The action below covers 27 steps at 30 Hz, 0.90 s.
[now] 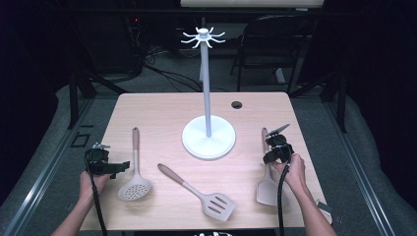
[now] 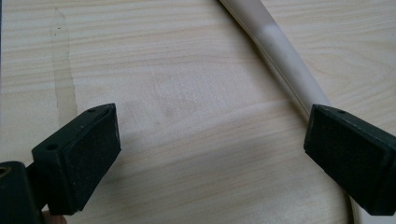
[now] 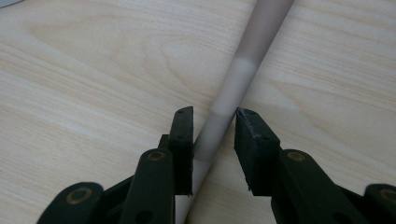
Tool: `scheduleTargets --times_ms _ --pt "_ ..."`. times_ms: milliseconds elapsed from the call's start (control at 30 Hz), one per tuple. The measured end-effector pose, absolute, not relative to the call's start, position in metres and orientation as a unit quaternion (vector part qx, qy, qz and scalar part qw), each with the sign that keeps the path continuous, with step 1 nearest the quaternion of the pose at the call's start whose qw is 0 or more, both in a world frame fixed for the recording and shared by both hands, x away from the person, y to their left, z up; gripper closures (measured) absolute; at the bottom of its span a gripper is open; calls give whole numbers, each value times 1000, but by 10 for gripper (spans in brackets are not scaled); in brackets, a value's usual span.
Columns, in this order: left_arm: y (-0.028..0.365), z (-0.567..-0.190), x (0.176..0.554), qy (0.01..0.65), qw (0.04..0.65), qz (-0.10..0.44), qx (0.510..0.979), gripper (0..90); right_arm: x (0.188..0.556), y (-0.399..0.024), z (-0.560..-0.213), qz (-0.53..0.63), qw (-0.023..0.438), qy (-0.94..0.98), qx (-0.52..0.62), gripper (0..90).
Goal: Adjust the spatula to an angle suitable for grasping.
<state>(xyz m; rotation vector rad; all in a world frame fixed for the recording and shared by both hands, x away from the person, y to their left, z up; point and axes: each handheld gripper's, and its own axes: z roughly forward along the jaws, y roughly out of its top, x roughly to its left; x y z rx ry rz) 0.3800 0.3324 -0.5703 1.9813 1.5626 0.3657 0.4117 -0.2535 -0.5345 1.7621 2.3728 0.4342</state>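
Slotted turner (image 1: 199, 192), right claw (image 3: 212, 122) (jaws closed) on spatula handle (image 3: 243, 72)

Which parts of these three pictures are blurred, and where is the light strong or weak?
High view: the table is brightly lit, its surroundings nearly black, and all is fairly sharp. Left gripper view: wood grain and jaws are sharp. Right gripper view: the spatula handle is soft and blurred between the jaws, with a shadow alongside.
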Motion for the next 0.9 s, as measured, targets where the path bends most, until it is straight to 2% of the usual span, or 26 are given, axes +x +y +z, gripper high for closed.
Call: scheduleTargets --times_ms 467,733,900 --pt "329 -570 380 582 294 141 745 39 410 -255 -536 170 77 777 601 717" --pt "329 -569 379 581 294 144 745 40 415 -259 -542 168 61 771 611 675" --pt "329 -570 379 584 294 146 743 40 415 -257 -547 168 61 771 612 681"
